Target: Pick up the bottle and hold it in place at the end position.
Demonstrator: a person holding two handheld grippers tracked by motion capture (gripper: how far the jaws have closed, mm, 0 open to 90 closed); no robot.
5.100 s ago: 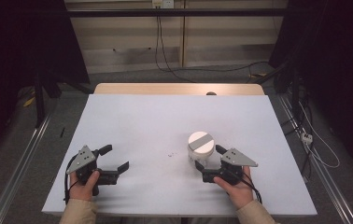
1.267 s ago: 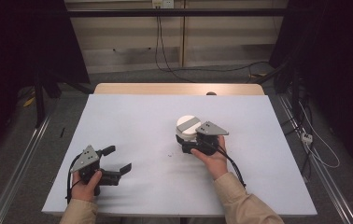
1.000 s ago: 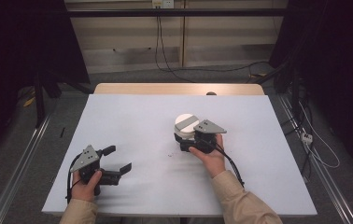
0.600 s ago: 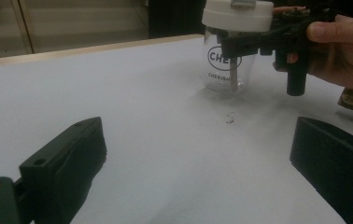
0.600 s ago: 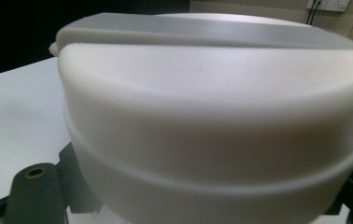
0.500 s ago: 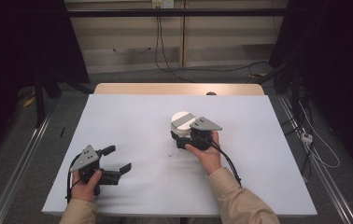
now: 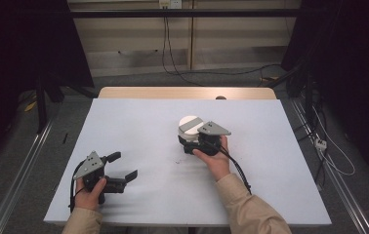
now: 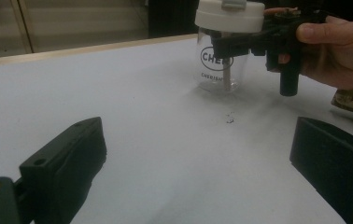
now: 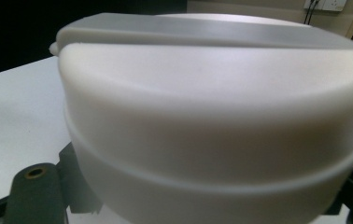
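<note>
Nearest the person, the left gripper (image 7: 124,165) rests low on the white table (image 7: 138,122) close to its near left corner, held by the left hand (image 7: 92,187) and pointing toward the table's middle. Its jaws stand wide apart with nothing between them. Bare tabletop stretches ahead of it up to a small dark speck (image 8: 229,119).

Farther in, the right forearm in a tan sleeve (image 7: 251,212) reaches diagonally to the table's centre. The right hand (image 7: 214,158) holds the right gripper (image 7: 188,141), whose jaws are clamped around a clear glass jar (image 8: 217,65) just under its white lid (image 7: 191,124). The jar sits upright near the middle of the table, well apart from every edge, with open surface all around. Beyond it runs the table's far wooden edge (image 7: 187,92).
</note>
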